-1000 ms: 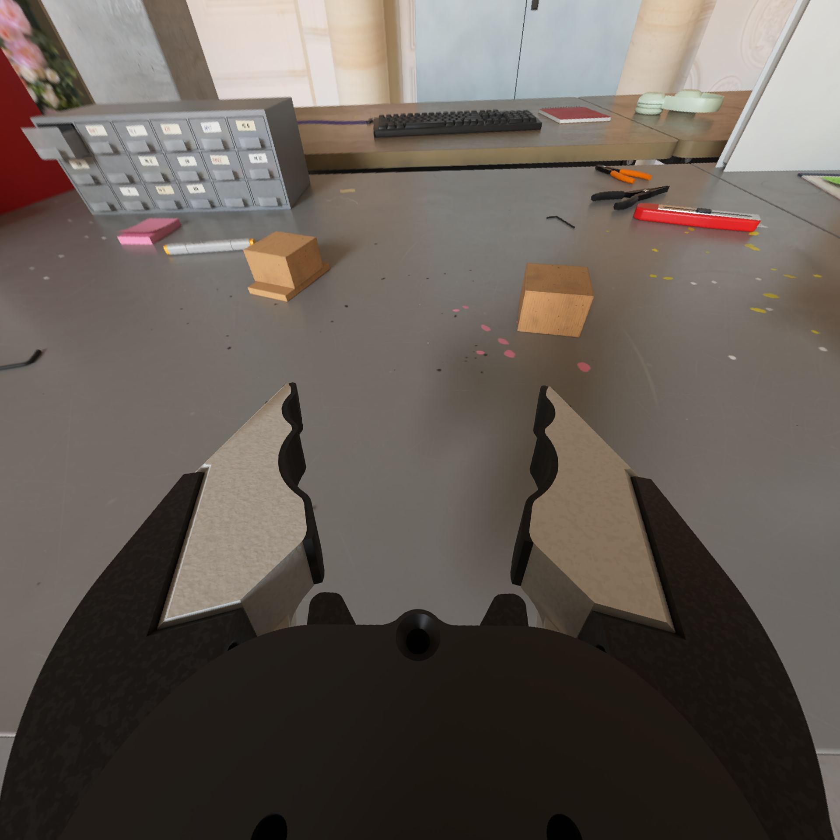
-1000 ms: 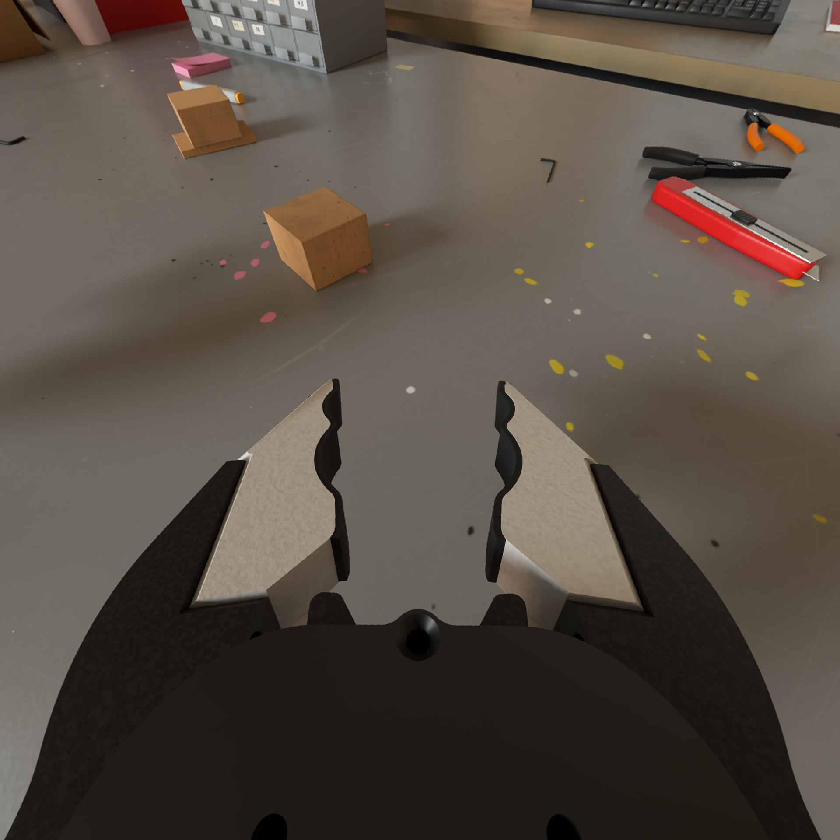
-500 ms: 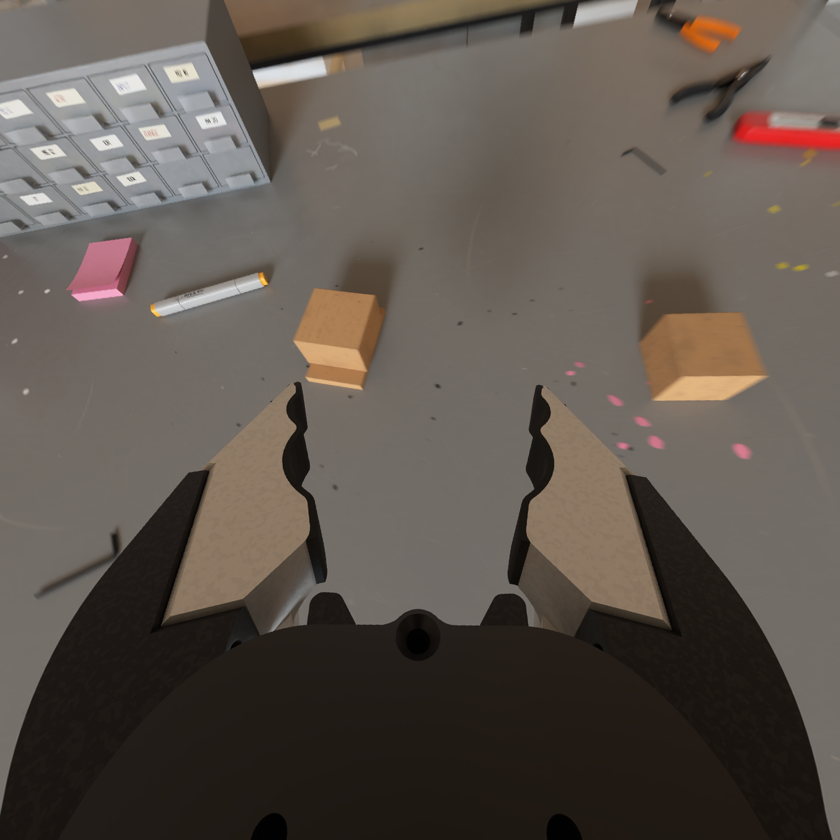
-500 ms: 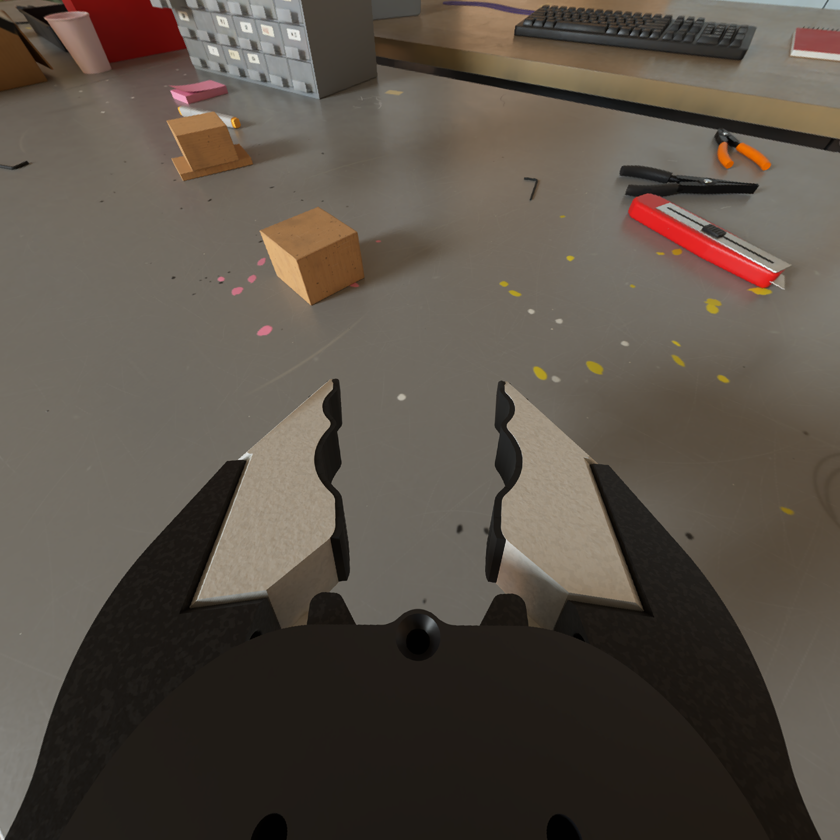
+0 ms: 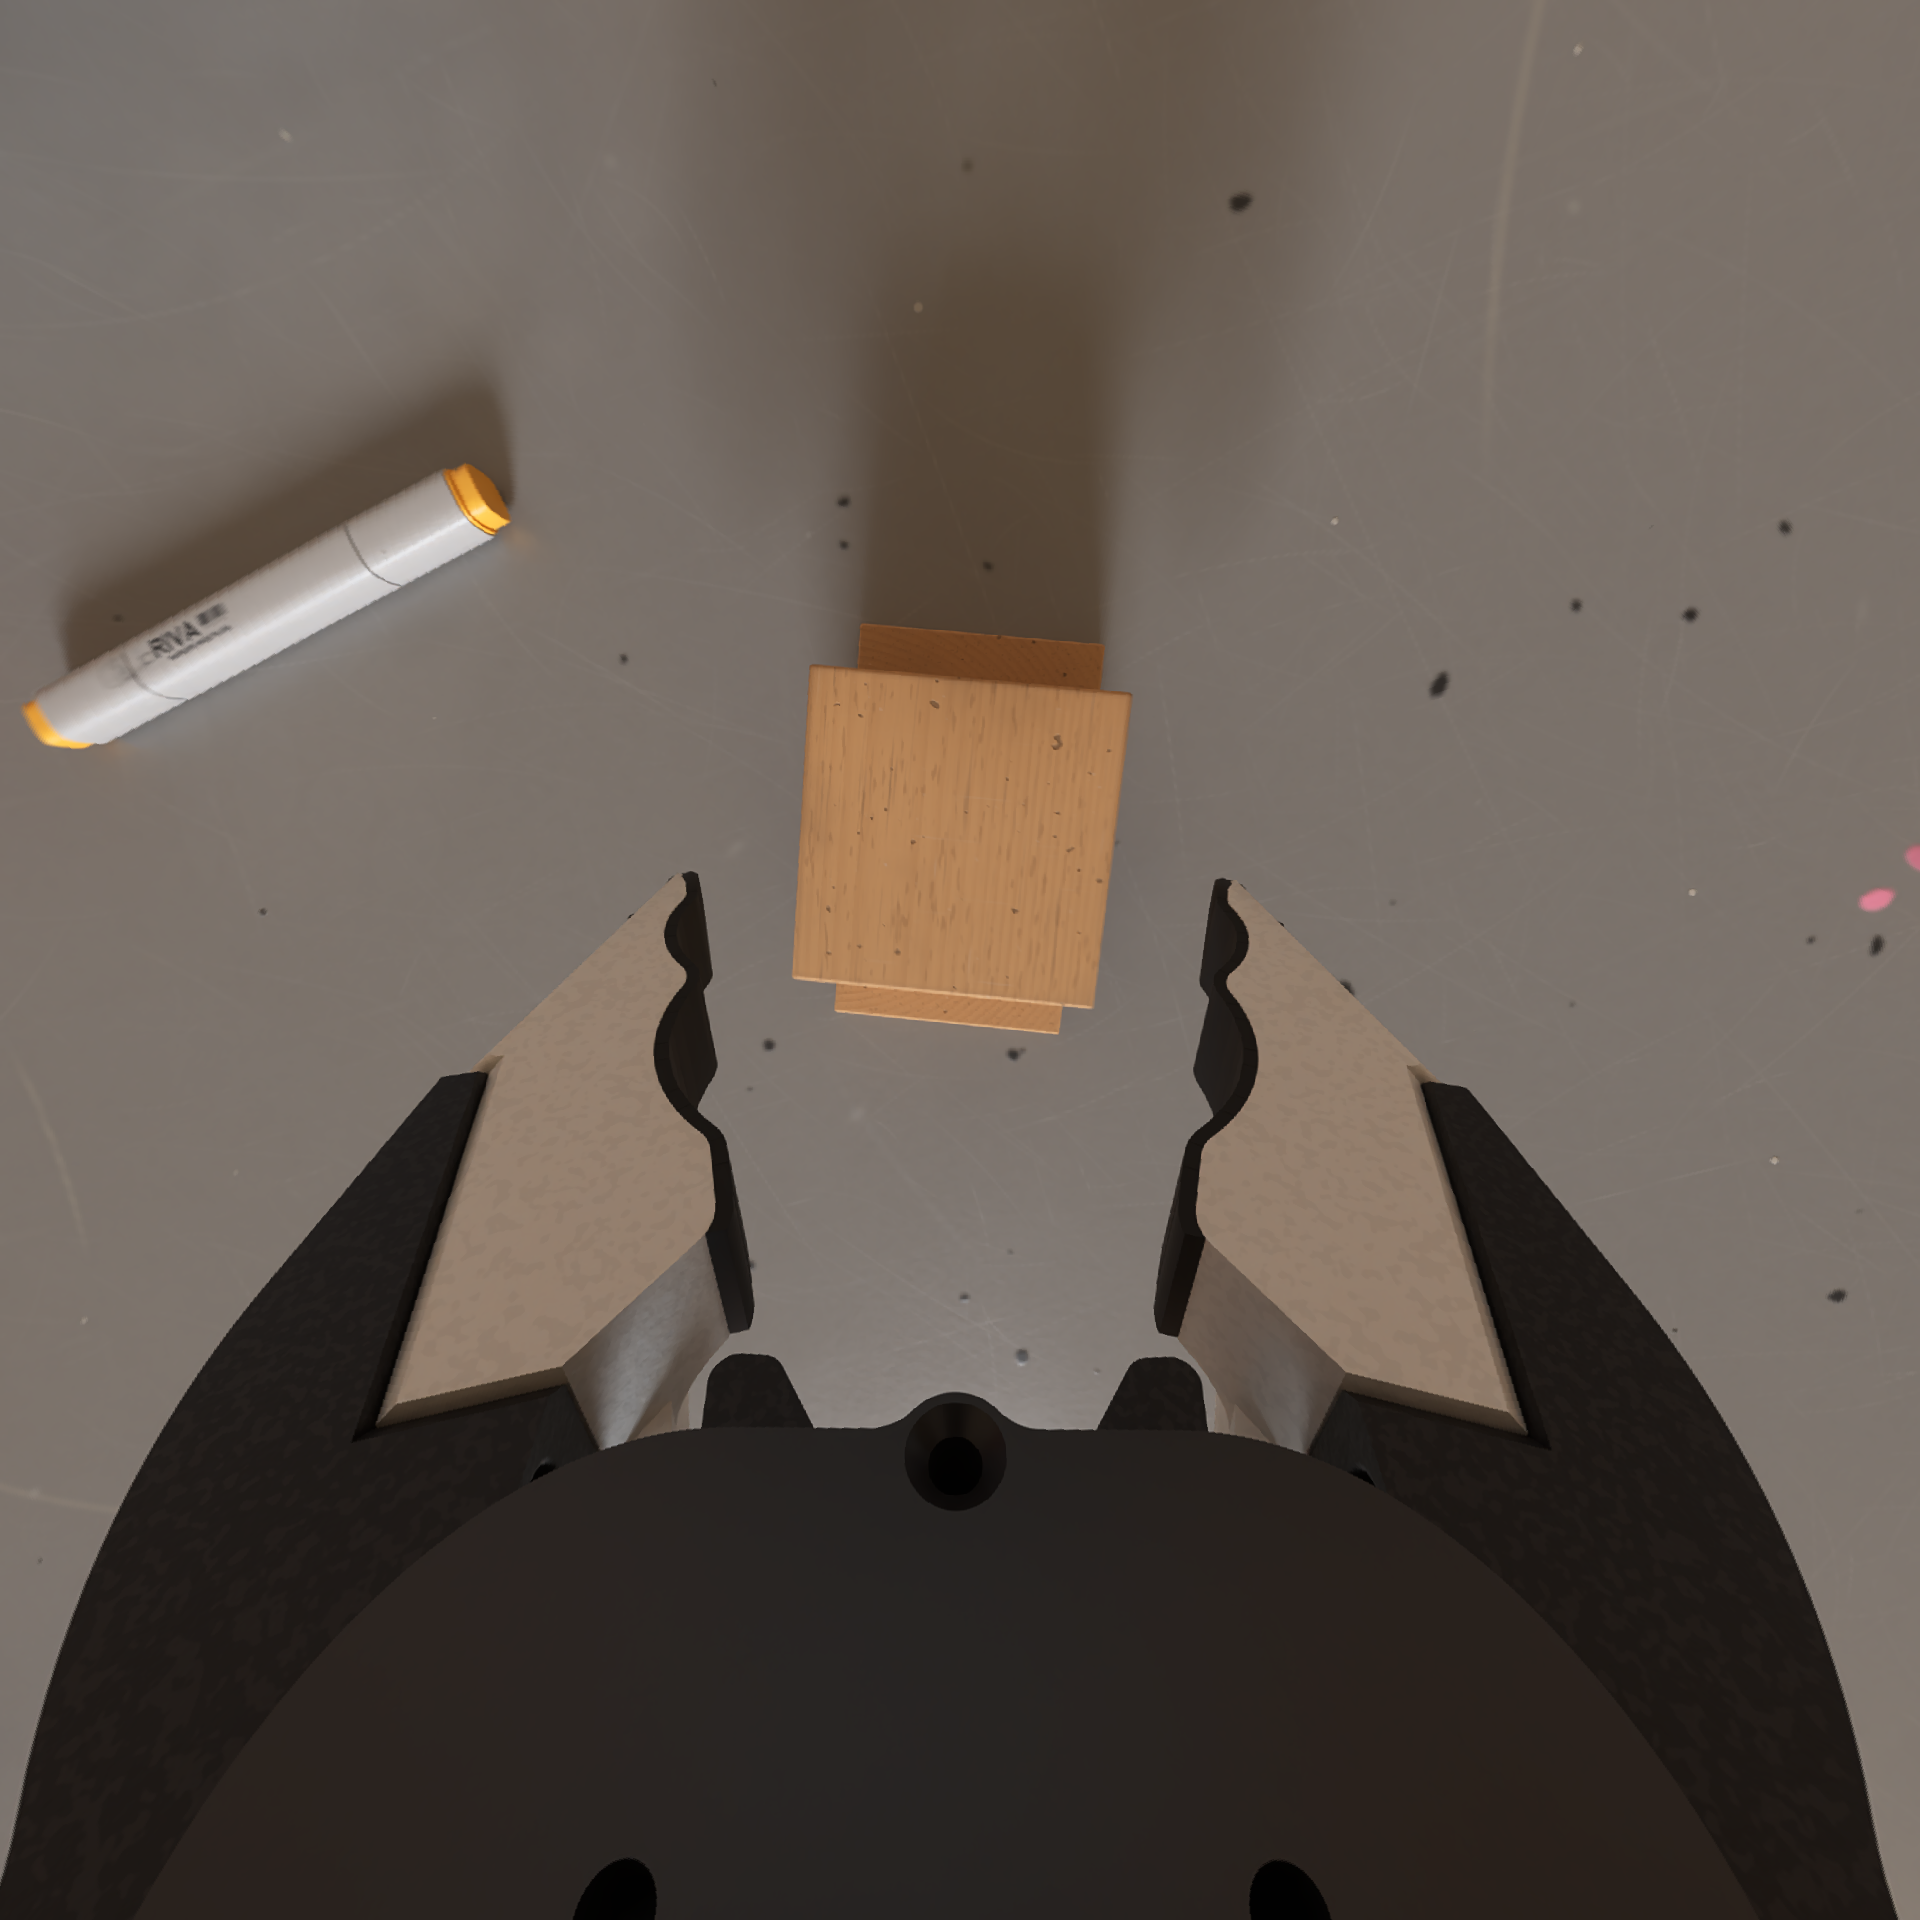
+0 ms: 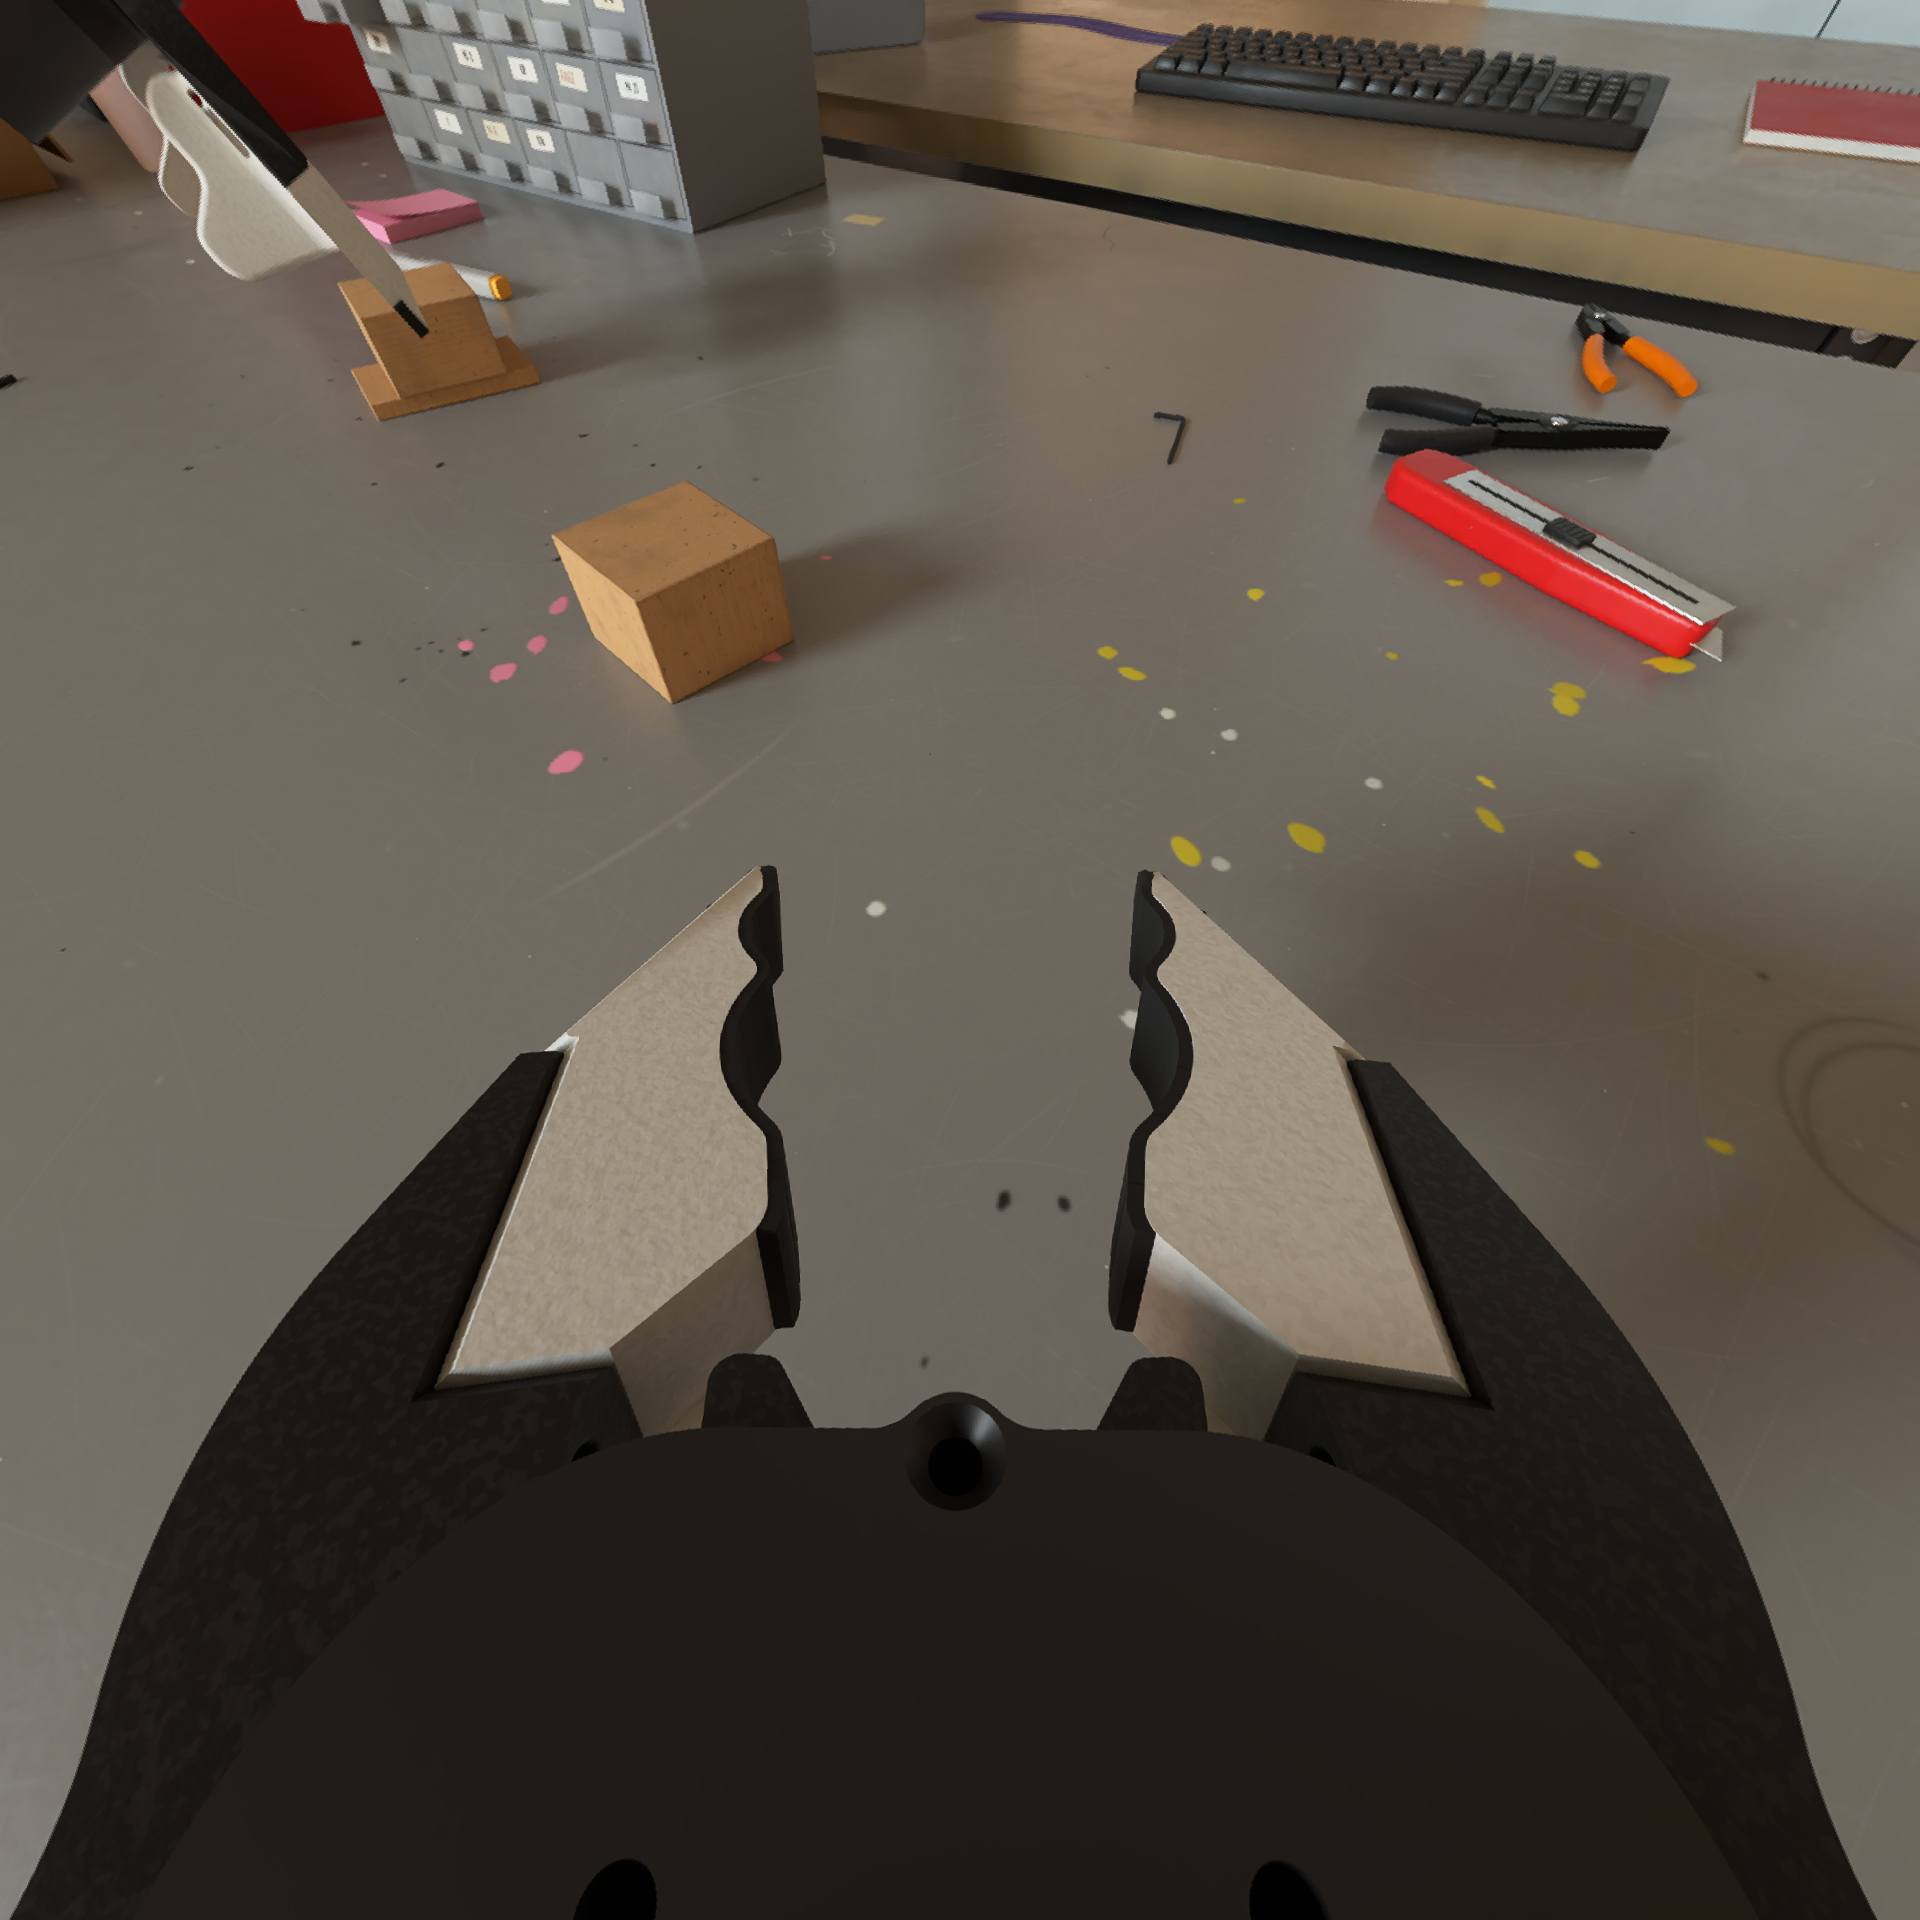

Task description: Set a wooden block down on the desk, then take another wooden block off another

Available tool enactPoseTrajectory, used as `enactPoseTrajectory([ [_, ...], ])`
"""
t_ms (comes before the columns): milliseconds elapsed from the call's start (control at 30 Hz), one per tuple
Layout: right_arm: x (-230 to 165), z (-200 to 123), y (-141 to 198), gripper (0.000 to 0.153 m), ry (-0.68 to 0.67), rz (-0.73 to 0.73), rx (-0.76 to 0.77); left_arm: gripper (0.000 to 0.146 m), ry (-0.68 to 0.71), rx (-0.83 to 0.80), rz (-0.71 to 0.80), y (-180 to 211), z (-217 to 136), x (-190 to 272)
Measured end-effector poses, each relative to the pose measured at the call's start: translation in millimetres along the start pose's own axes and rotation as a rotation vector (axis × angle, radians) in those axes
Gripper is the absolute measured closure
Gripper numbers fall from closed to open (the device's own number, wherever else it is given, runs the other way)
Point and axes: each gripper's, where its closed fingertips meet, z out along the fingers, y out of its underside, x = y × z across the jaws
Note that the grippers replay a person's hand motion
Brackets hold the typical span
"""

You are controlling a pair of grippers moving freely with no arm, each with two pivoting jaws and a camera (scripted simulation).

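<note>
A wooden cube [image 5: 956, 842] sits on a thin flat wooden block [image 5: 977, 655] on the grey desk [image 5: 1455, 416]. My left gripper [image 5: 956, 894] is open and looks straight down on the stack, with its fingertips level with the cube's near edge and apart from it. The stack also shows in the right wrist view [image 6: 431, 332], with the left gripper [image 6: 395, 301] above it. A second wooden cube [image 6: 681, 587] stands alone on the desk. My right gripper [image 6: 956, 883] is open and empty, well short of that cube.
A grey marker [image 5: 270, 608] lies left of the stack. A grey drawer cabinet [image 6: 582, 94], pink notes [image 6: 416, 213], red box cutter [image 6: 1548, 556], black pliers [image 6: 1507, 426], orange cutters [image 6: 1631, 358], hex key [image 6: 1172, 436], keyboard [image 6: 1392, 83] and red notebook [image 6: 1834, 114] lie farther off.
My left gripper has moved forward and tipped down until it hangs over the stacked blocks, still open. My right gripper has shifted only slightly and stays open.
</note>
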Motion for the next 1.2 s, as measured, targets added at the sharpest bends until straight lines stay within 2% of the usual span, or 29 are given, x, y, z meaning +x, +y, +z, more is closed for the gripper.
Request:
enactPoseTrajectory([
  [200, 3.4, 0.5, 1.5, 0.085, 0.003, 0.007, -0.004, 0.063, 0.046, -0.060, 0.047, 2.1, 16.0, -1.5],
  [300, 1.9, 1.2, 2.5, 0.085, 0.000, 0.005, -0.008, 0.078, 0.047, -0.084, 0.062, 3.4, 23.7, 0.1],
  [533, 0.2, 0.5, 2.1, 0.085, -0.003, 0.003, -0.007, 0.078, 0.040, -0.083, 0.065, 0.8, 24.7, -1.9],
  [667, 0.4, -0.9, 0.6, 0.086, -0.005, 0.004, -0.003, 0.078, -0.008, -0.073, 0.090, 2.4, 18.5, -5.5],
  [800, 1.4, -3.0, -2.3, 0.086, -0.003, 0.005, 0.008, 0.078, -0.055, 0.033, 0.090, -2.1, -15.0, -7.0],
  [933, 0.0, -3.0, -3.0, 0.086, -0.007, 0.004, 0.011, 0.078, -0.129, 0.254, 0.108, -6.6, -73.4, 10.6],
  [1100, -5.5, -1.0, -1.6, 0.086, -0.019, -0.002, 0.007, 0.078, -0.198, 0.522, 0.150, 9.3, -144.5, 68.3],
  [1200, -9.3, 0.0, 0.1, 0.086, -0.025, -0.007, 0.002, 0.078, -0.217, 0.623, 0.153, 31.8, -171.0, 109.0],
])
